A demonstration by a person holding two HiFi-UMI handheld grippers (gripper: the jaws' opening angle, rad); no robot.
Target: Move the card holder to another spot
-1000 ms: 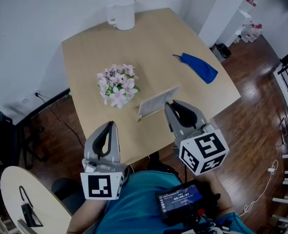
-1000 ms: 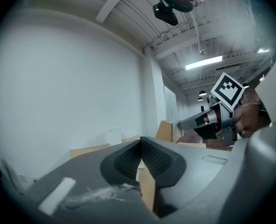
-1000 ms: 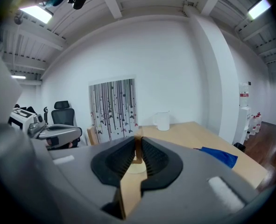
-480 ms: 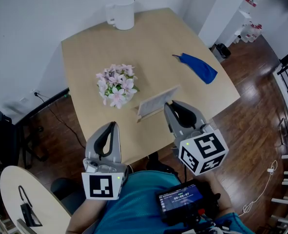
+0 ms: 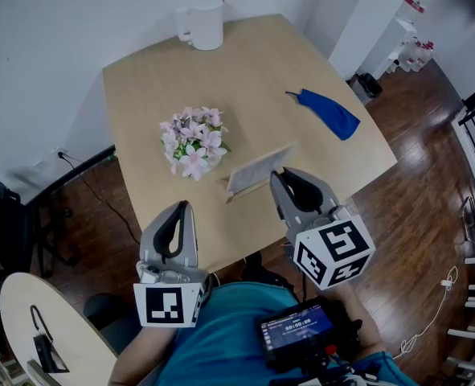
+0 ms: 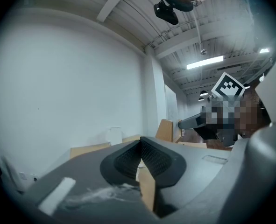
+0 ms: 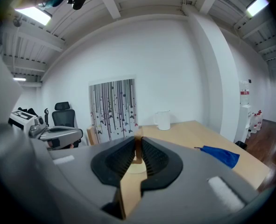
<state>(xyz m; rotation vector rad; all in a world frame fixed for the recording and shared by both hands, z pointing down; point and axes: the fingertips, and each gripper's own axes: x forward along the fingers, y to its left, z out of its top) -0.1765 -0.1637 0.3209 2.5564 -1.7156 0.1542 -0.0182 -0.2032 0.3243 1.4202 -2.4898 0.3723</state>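
Nothing had moved since before: the right gripper (image 5: 278,174) pinched one end of the card holder (image 5: 257,169) near the front of the table (image 5: 317,63), the left gripper (image 5: 184,206) sat closed and empty, and lifted off-centre the holder could swing and tip.

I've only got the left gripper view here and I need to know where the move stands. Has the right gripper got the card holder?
Observer: Yes. The right gripper view shows the right gripper with its jaws closed on the wooden end of the card holder.
Operator: What's close to it?
Observer: In the head view, a bunch of pink and white flowers stands just to its left on the table.
Operator: And on the other side?
Observer: A blue cloth lies farther off, near the table's right edge.
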